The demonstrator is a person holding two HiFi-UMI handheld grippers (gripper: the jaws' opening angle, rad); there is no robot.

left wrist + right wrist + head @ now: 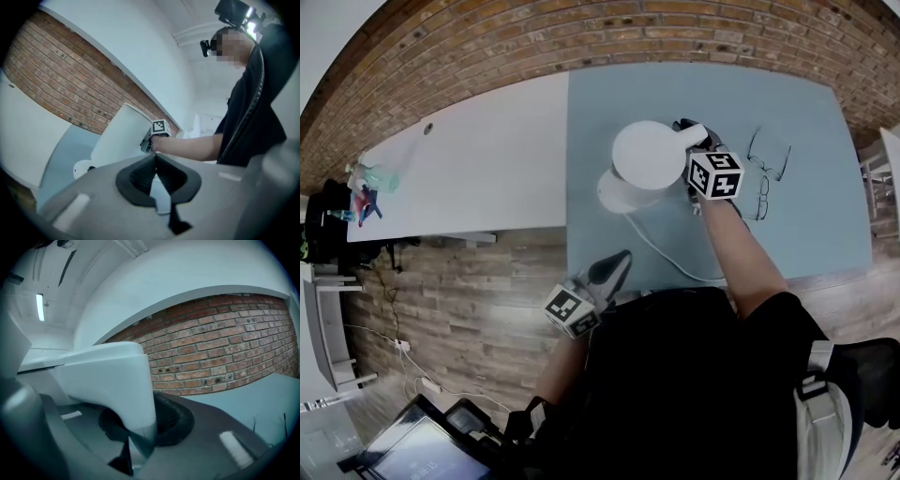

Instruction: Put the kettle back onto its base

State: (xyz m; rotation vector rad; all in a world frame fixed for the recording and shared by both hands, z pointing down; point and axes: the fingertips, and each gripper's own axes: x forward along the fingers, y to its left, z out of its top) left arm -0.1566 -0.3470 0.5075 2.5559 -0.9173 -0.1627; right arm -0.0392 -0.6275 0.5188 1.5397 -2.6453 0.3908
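Note:
The white kettle (649, 155) is over the blue-grey table (806, 225), and my right gripper (692, 137) is shut on its handle (112, 380). Its round white base (609, 195) peeks out at the kettle's lower left, with a white cord (661, 248) running toward the front edge. In the left gripper view the kettle (119, 136) leans above the base (82, 168); I cannot tell whether they touch. My left gripper (617, 265) is at the table's front edge, shut with nothing between its jaws, which meet at the tips (154, 158).
A pair of glasses (766, 161) lies on the table right of the kettle. A white table (469, 159) adjoins on the left, with small coloured items (366, 187) at its far end. A brick wall (581, 37) runs behind both tables.

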